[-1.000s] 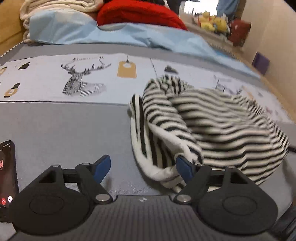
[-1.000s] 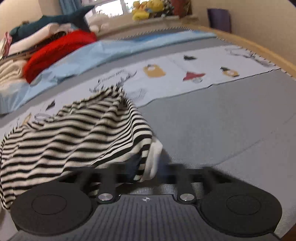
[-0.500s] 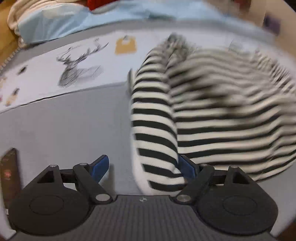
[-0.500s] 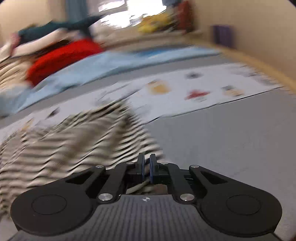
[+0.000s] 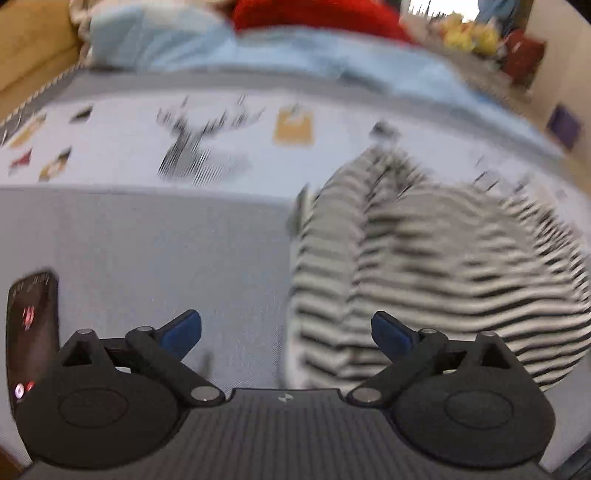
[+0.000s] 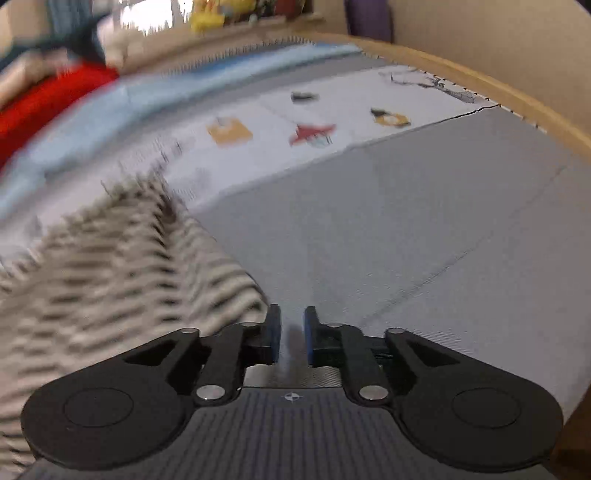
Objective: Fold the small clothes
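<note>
A black-and-white striped garment (image 5: 424, 266) lies crumpled on the grey bed cover, blurred by motion. My left gripper (image 5: 286, 332) is wide open, its right blue pad over the garment's near edge and its left pad over bare cover. In the right wrist view the garment (image 6: 110, 280) lies to the left. My right gripper (image 6: 291, 334) has its blue pads a narrow gap apart with nothing between them; the garment's edge lies just left of its left pad.
A phone (image 5: 31, 332) lies on the cover at the left. A printed white sheet (image 5: 184, 147) crosses the bed behind. Light blue bedding (image 5: 295, 51) and a red item (image 5: 314, 14) lie at the back. A wooden bed edge (image 6: 517, 96) curves at right.
My right gripper was shut on the garment's edge half a second ago; now its pads have parted and the cloth is out of them. The left gripper stayed open while the view shifted.
</note>
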Demonstrator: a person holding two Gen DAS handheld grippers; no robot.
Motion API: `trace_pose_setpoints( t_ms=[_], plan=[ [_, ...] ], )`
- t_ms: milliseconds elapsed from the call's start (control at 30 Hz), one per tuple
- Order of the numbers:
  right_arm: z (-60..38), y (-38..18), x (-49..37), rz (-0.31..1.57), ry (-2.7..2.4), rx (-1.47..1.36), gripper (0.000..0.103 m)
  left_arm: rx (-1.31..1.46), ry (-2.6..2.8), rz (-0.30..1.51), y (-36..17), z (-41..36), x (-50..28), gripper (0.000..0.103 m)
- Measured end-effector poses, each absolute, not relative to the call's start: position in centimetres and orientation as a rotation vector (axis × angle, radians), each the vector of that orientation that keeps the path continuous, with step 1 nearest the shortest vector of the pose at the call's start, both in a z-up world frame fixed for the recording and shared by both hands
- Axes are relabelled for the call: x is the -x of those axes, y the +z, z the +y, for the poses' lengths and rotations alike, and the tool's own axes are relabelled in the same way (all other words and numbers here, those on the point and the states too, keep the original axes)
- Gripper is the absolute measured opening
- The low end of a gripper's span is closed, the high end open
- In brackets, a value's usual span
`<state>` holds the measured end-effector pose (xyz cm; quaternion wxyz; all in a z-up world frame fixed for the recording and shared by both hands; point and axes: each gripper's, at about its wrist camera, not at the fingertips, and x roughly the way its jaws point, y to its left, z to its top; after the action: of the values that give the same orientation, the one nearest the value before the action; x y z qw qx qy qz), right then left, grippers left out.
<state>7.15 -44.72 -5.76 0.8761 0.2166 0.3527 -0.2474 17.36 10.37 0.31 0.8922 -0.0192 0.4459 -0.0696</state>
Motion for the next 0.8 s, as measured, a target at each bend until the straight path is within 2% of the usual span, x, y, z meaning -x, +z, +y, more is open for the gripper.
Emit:
trace_pose_setpoints(
  t_ms=[67, 233, 533, 633, 733, 800],
  plan=[
    [-44.1, -4.5, -7.3, 0.659, -0.503, -0.491, 0.044, 0.048, -0.132, 0.865, 1.2, 9.4, -17.3, 0.103],
    [-40.2, -2.0, -8.3, 0.512, -0.336, -0.474, 0.056, 0.024, -0.080, 0.822, 1.2, 5.6, -19.6, 0.103],
    [-28.6, -1.9, -12.9, 0.536, 0.009, -0.137, 0.060, 0.099, -0.176, 0.728, 1.6, -0.3, -20.8, 0.103],
    [-25.7, -2.3, -14.2, 0.577, 0.056, -0.052, 0.067, 0.105, -0.265, 0.750, 1.3, -2.9, -20.2, 0.102],
    [-23.8, -5.5, -16.0, 0.800, 0.041, 0.082, 0.068, -0.098, -0.265, 0.843, -1.5, -6.6, -20.4, 0.102],
    [-23.6, -6.6, -16.0, 0.815, 0.029, 0.105, 0.069, -0.262, -0.218, 0.933, -4.2, -8.5, -21.2, 0.103]
  ],
)
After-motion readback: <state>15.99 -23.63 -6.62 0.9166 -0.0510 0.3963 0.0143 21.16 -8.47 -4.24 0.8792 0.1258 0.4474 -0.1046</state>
